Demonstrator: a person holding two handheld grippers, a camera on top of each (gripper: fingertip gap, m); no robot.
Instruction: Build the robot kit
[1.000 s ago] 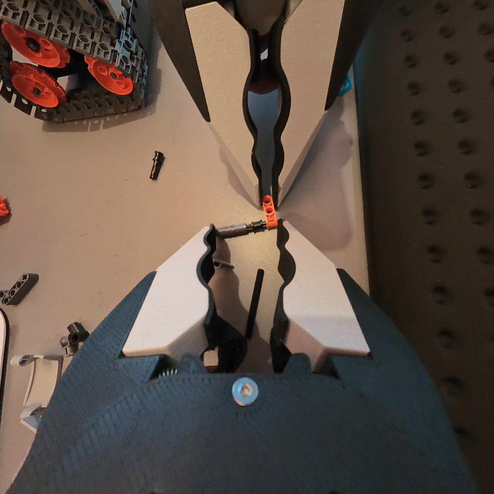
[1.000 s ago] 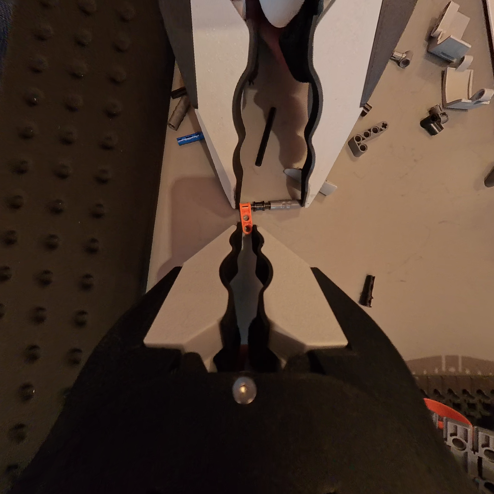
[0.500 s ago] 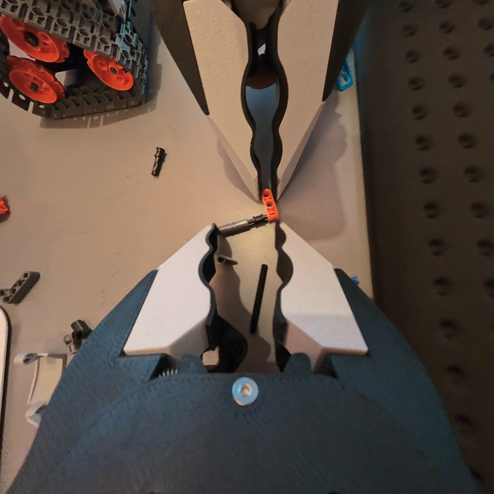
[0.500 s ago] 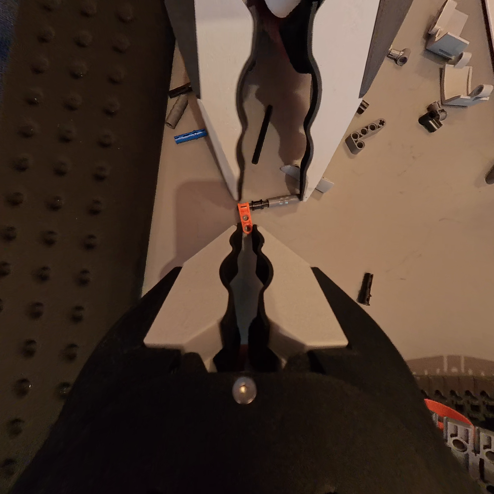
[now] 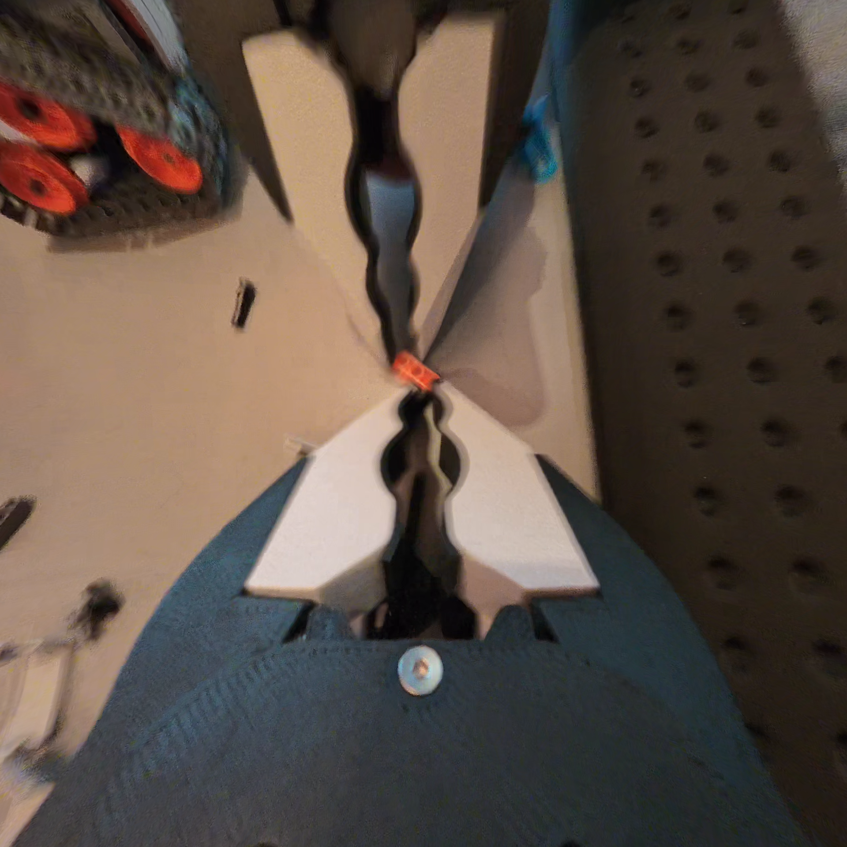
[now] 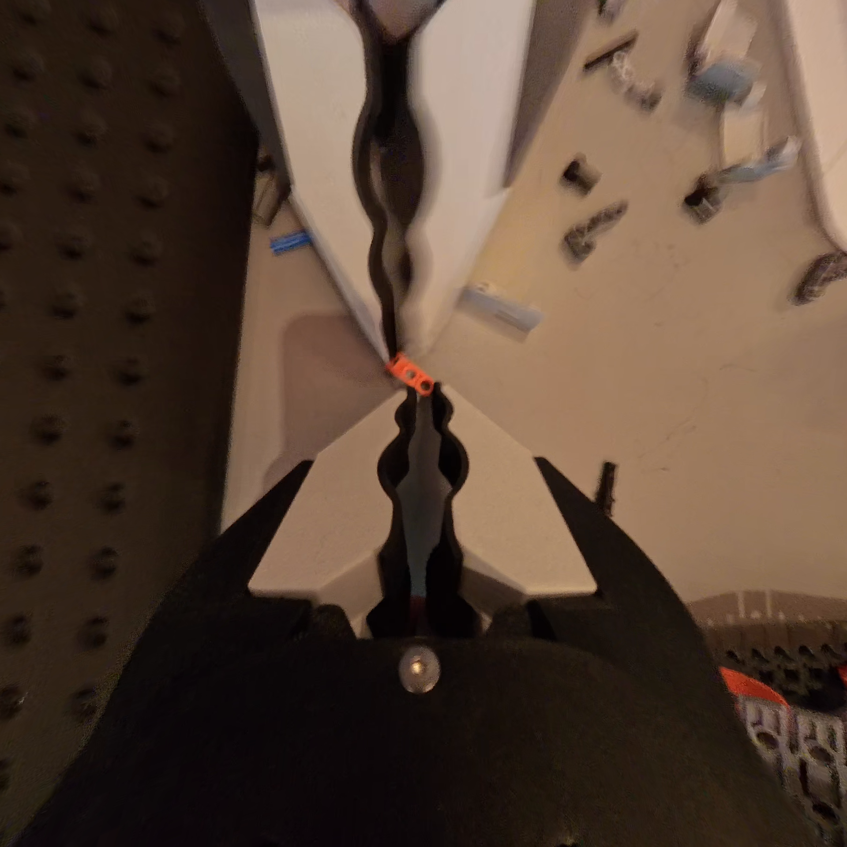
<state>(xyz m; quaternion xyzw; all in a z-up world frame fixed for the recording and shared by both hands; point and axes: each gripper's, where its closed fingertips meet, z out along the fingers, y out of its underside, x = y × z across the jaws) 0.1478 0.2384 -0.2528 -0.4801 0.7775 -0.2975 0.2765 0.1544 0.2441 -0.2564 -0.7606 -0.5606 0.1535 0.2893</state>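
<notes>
The small orange connector (image 5: 414, 370) is a short, flat plastic piece with round holes along it; two holes show clearly in the right wrist view, and motion blur hides any finer detail. It sits in mid-frame above the beige tabletop (image 5: 137, 412), caught between two grippers that meet tip to tip. The left gripper (image 5: 419, 398), white-fingered on a dark teal body, has its jaws drawn nearly together, with only a thin slit left at the tips, right against one end of the connector; a dark part seems to run back between its fingers, though blur keeps me from telling what it is or whether the tips truly clamp the orange piece. The right gripper (image 6: 424, 395), white fingers on a black body, is likewise almost closed, its tips touching the connector's other end; whether it pinches the piece I cannot tell for sure. There is one orange connector and two grippers. Around them lie one tracked toy model (image 5: 105, 151) with three orange wheels visible, one short black pin (image 5: 243, 302) near it, one blue pin (image 6: 289, 241) beside the dark studded mat (image 6: 91, 321), and a scatter of grey pieces (image 6: 591, 227) too blurred to count.
</notes>
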